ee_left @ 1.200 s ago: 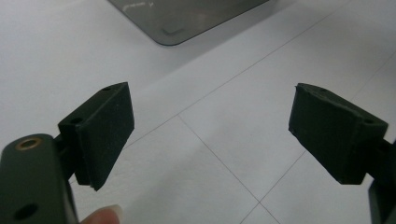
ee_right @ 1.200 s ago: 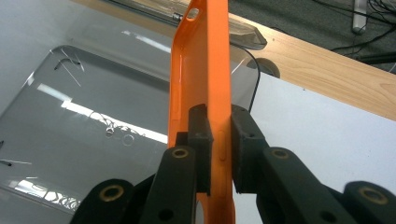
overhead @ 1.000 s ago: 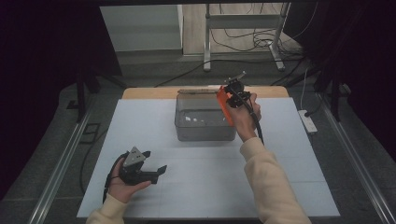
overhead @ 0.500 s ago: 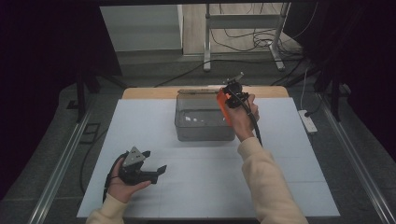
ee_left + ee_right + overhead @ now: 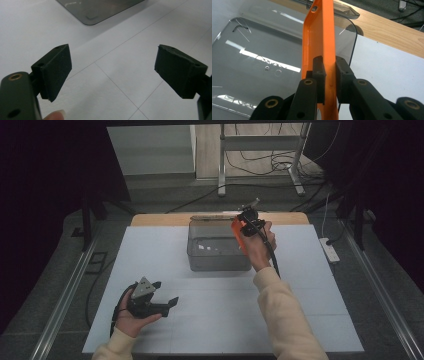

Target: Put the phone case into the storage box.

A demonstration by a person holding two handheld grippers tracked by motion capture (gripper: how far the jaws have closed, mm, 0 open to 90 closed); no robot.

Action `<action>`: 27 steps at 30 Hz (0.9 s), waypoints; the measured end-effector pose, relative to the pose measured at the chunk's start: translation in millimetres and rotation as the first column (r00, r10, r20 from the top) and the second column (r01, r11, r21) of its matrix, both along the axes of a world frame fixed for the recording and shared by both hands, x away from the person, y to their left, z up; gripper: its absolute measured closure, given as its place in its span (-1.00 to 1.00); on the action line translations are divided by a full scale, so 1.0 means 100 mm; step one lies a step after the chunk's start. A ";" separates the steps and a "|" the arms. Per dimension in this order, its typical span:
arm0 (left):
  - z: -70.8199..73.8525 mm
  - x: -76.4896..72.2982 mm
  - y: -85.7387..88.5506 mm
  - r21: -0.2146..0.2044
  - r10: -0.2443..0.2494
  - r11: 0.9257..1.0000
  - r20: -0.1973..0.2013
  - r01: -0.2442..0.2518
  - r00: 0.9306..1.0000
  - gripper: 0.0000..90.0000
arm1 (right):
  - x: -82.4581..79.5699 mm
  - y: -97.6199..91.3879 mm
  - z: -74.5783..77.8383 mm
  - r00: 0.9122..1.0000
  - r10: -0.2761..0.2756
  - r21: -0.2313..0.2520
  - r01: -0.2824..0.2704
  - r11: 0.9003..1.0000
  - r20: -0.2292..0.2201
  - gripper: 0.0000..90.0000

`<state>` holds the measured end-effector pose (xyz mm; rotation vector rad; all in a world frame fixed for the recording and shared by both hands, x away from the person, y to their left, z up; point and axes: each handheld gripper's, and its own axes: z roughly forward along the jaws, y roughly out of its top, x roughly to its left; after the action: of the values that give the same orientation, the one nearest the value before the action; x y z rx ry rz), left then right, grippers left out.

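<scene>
Holding: orange plastic phone case (image 5: 320, 40), thin and rectangular, pinched on one edge by the right gripper (image 5: 329, 75), whose jaws are closed on the rim.
Case position: upper centre of the high view (image 5: 237, 227), above the right rim of the clear rectangular plastic bin (image 5: 218, 251); in the right gripper view it stands on edge, running up the middle of the frame over the bin's transparent floor.
Bin: middle of the white table top (image 5: 300, 320), its far side near the bare wooden strip (image 5: 160, 219) at the table's back edge; it looks empty, though glare on the plastic makes that hard to be sure of.
Left gripper: lower left of the high view (image 5: 167, 302), resting low over the table, jaws wide apart with nothing between them, pads (image 5: 56, 70) facing bare white surface.
Step in hand: by my reading, carrying the case over the bin to put it in.
Next move: likely lower the case inside the walls, then part the jaws; tilting it flat first would stop it tipping against the side.
</scene>
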<state>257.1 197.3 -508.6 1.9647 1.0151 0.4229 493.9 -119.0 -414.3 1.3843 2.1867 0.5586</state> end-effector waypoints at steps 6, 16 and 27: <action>0.00 0.00 0.00 0.000 0.000 1.000 0.000 0.000 1.000 -0.69 | 0.00 0.00 -0.01 1.000 -0.005 -0.002 0.005 1.000 -0.003 0.78; 0.00 0.00 0.00 0.001 0.000 1.000 -0.001 0.000 1.000 -0.69 | 0.01 0.03 -0.05 1.000 -0.014 -0.021 0.014 1.000 -0.014 0.79; 0.00 0.00 -0.01 0.000 -0.002 1.000 -0.001 0.002 1.000 -0.69 | 0.02 0.03 -0.06 0.999 -0.018 -0.023 0.017 1.000 -0.028 0.79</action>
<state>257.0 196.8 -508.5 1.9662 1.0139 0.4212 495.7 -116.4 -420.7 1.4064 2.1940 0.5099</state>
